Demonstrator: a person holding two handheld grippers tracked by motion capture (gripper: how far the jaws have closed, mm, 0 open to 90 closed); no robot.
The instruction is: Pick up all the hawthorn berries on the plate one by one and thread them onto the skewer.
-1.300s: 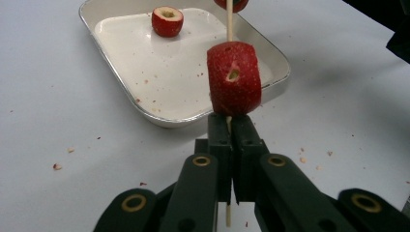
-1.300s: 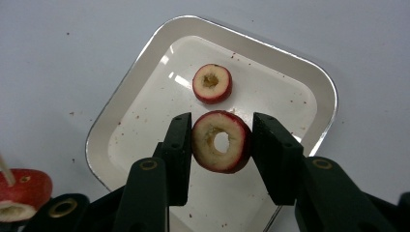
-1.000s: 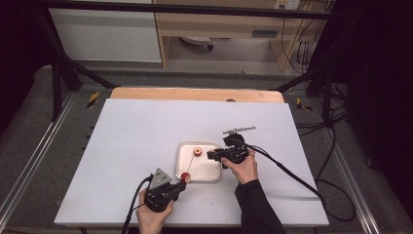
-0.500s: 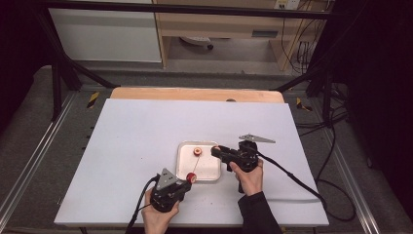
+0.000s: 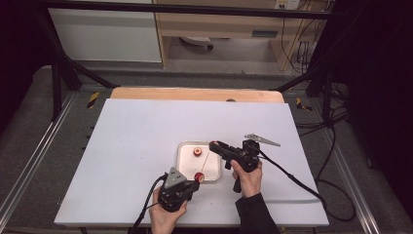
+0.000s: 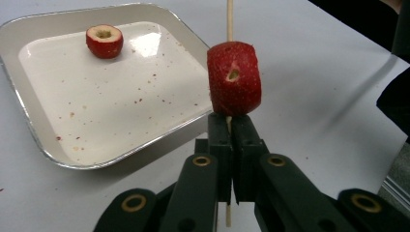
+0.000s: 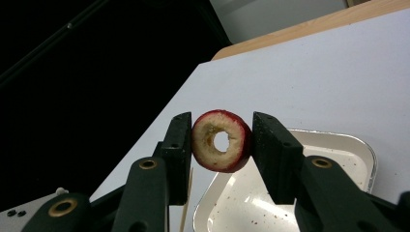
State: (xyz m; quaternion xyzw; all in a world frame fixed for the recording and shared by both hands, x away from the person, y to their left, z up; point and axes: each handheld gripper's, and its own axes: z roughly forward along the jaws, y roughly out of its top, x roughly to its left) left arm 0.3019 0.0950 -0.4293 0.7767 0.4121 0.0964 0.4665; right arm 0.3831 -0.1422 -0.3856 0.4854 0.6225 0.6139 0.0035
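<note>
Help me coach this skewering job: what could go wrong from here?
1. The left tongs pinch the thin skewer low down, under the threaded fruit piece; its long free end could wobble or snap when pushed.
2. The right tongs hold the cored fruit ring by its curved skin; it might twist or pop out, and its small hole could miss the tip.
3. A dropped ring may land off the tray.

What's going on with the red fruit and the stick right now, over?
Left gripper shut on skewer, one fruit piece threaded. Right gripper shut on cored fruit ring. One piece left in tray. Path clear.
</note>
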